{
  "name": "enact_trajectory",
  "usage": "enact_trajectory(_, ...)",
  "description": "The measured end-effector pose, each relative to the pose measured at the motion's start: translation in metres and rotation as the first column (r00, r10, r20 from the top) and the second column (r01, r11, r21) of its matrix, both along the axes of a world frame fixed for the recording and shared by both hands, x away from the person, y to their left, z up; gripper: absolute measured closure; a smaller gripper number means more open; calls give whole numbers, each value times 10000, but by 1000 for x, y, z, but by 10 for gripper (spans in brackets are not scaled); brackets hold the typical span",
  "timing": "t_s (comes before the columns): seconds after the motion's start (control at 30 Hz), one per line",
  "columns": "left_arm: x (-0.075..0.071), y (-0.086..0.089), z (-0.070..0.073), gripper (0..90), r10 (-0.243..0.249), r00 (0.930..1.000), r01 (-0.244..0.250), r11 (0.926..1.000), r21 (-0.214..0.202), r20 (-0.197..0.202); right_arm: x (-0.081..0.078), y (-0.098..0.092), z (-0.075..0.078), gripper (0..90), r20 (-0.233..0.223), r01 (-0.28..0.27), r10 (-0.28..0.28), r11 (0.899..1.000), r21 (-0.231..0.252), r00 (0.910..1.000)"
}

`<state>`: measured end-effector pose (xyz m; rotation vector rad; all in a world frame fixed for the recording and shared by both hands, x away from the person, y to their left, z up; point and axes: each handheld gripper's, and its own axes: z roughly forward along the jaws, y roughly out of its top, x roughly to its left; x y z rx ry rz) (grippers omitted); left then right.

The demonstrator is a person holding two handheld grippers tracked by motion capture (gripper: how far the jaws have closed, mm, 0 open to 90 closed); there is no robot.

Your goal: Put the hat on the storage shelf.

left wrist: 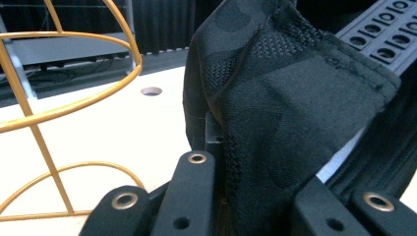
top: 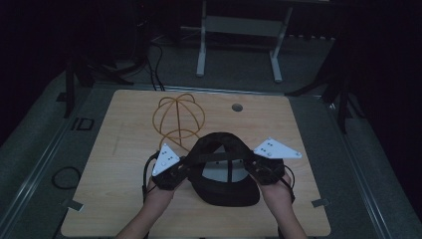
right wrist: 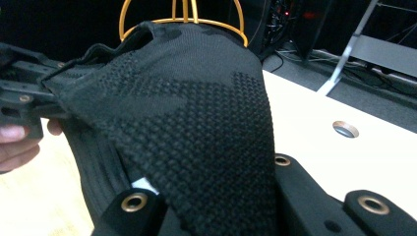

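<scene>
A black knitted fabric cap sits near the front middle of the pale wooden worktop, between the left hand-held gripper and the right hand-held gripper. Just behind it to the left stands a golden wire dome-shaped stand; a small round hole lies farther back.

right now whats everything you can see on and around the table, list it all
cap: 1, black, near middle of the table, held up between both grippers
wire stand: 1, gold, on the table behind the cap
table: 1, light wood, centre
cable hole: 1, far part of the tabletop
white frame: 1, on the floor beyond the table
left gripper: 1, black with grey plate, shut on the cap's left side
right gripper: 1, black with grey plate, shut on the cap's right side
hands: 2, holding the grippers
</scene>
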<state>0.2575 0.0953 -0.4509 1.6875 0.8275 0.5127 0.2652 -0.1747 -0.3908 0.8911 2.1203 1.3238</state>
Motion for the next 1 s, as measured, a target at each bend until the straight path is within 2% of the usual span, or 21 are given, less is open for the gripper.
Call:
enact_trajectory(0.1,0,-2,3,877,76,10000,-76,9999,137,-4,-1,-4,-2,888,-19,21,-21,10000,90,10000)
enact_trajectory(0.2,-1,-2,7,878,176,9997,-177,9998,82,147,-3,-7,-7,886,-117,-61,63,9998,177,9999)
enact_trajectory(0.27,-1,-2,10,879,129,9997,-129,9999,-1,200,-6,-9,-10,883,-195,-126,130,9997,211,9997)
enact_trajectory(0.37,-3,-4,15,879,55,9994,-59,9999,130,353,-10,-13,-15,868,-336,-233,245,9990,380,9991)
enact_trajectory(0.53,-6,-8,21,880,-55,9989,52,10000,70,461,-17,-20,-21,782,-398,-356,377,9980,526,9985)
enact_trajectory(0.67,-7,-12,26,880,-55,9980,46,9999,139,630,-23,-27,-25,703,-546,-482,519,9966,661,9972)
enact_trajectory(0.77,-7,-13,27,880,-78,9975,62,9997,227,696,-26,-30,-27,675,-628,-587,632,9957,712,9960)
enact_trajectory(0.9,-6,-11,28,880,48,9980,-53,10000,75,629,-34,-37,-29,559,-867,-935,1004,9924,806,9912)
enact_trajectory(1.0,-9,-9,32,881,49,9960,-57,9999,89,889,-38,-43,-30,494,-983,-945,1016,9928,737,9900)
